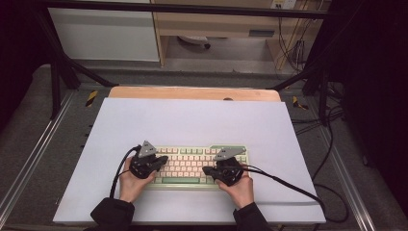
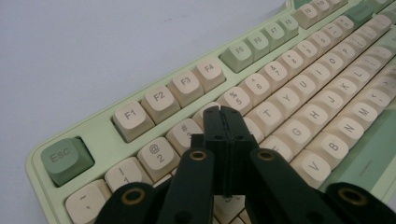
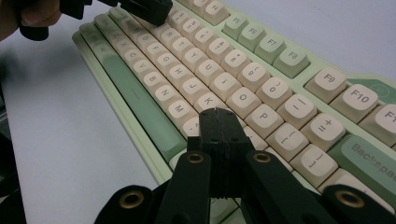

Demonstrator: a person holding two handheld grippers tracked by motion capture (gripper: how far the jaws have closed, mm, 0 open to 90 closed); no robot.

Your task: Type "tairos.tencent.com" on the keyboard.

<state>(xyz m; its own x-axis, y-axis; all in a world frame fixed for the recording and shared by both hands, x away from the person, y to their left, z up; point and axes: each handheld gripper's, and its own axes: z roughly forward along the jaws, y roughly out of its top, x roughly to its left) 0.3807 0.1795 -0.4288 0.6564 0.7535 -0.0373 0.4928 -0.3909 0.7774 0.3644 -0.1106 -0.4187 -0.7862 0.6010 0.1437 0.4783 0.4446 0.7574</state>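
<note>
The left gripper (image 2: 223,122) has its jaws pressed together into 1 narrow tip over the number row near key 4, probably so it can press a single key of the green keyboard (image 1: 188,166). This keyboard lies near the front edge of the counter (image 1: 192,120). The right gripper (image 3: 219,125), jaws also together, hovers beside the L key; close neighbouring keys are the only obstacle.
</note>
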